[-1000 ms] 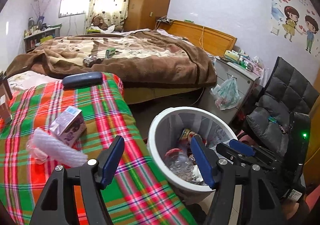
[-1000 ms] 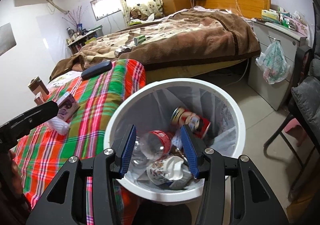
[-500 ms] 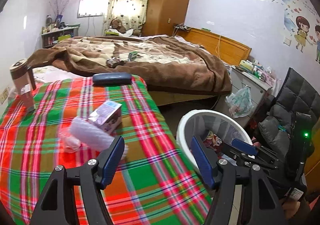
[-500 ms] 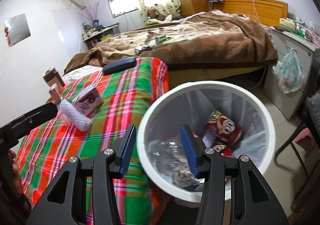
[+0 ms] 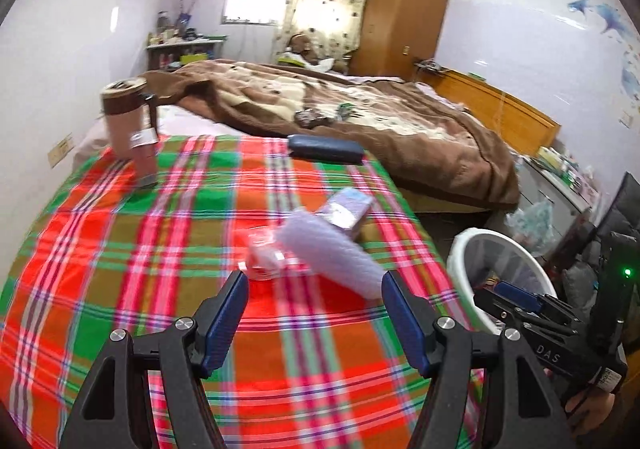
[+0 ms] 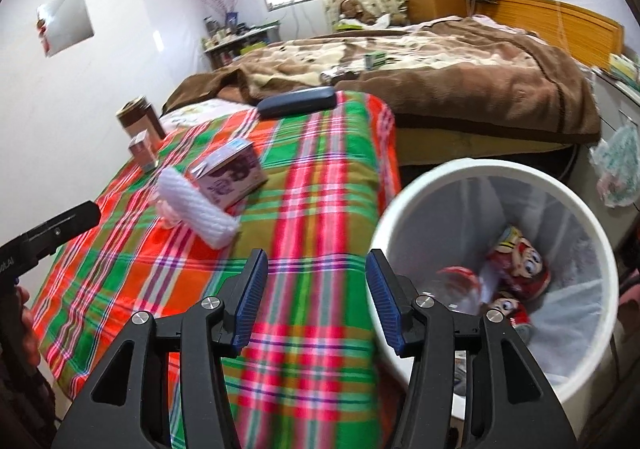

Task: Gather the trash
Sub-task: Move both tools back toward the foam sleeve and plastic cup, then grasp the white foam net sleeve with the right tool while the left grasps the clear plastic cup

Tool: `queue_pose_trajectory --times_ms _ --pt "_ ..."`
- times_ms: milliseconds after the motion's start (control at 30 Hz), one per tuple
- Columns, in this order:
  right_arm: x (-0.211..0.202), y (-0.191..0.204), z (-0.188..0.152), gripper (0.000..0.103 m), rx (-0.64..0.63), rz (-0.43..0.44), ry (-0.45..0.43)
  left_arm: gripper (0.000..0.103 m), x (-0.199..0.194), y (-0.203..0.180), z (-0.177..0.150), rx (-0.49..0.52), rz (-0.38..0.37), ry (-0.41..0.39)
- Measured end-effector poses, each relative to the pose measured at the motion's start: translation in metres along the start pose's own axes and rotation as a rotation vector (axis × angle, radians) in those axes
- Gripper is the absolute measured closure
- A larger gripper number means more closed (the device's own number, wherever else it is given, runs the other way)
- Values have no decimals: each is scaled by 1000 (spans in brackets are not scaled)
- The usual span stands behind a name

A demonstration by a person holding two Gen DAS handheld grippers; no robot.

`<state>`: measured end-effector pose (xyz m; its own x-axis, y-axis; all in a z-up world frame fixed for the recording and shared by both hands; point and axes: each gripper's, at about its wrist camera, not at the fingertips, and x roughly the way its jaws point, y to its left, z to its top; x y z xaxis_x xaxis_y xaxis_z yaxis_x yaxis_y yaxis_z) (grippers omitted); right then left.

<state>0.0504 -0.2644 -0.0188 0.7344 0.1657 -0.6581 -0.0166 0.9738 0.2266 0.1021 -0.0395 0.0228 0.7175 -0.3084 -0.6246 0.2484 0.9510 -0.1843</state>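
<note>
A white bubble-wrap roll (image 5: 332, 255) (image 6: 196, 211) lies on the plaid cloth (image 5: 160, 249), with a crumpled clear wrapper (image 5: 264, 253) at its left end and a small purple carton (image 5: 348, 211) (image 6: 232, 175) behind it. My left gripper (image 5: 314, 315) hangs open just short of the roll, nothing between its jaws. The white trash bin (image 6: 496, 261) (image 5: 480, 253) stands beside the table and holds cans and a clear bottle. My right gripper (image 6: 316, 301) hovers over the table edge next to the bin; its jaws are opening and empty.
A dark blue case (image 5: 326, 149) lies at the table's far edge. A brown cylinder tin (image 5: 128, 121) with a small box stands at the far left. Behind is a bed with a brown blanket (image 5: 360, 109); a chair (image 5: 616, 217) stands to the right of the bin.
Both grippers swung left, away from above the bin and toward the table. The bubble-wrap roll now lies ahead of the left gripper. The right jaws have widened a little.
</note>
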Motion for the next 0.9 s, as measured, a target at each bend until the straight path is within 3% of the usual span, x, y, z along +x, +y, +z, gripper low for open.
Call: queue_pose_trajectory --times_ms 233,433,633,900 --pt "19 30 8 49 -118 36 39 35 5 35 -3 -48 40 16" --pt "43 56 15 48 -219 123 86 34 14 50 -4 -60 49 36" --pt "62 78 18 48 -331 89 116 34 28 58 1 -58 38 57" --pt "76 79 28 48 -312 83 120 34 54 63 8 -52 17 95"
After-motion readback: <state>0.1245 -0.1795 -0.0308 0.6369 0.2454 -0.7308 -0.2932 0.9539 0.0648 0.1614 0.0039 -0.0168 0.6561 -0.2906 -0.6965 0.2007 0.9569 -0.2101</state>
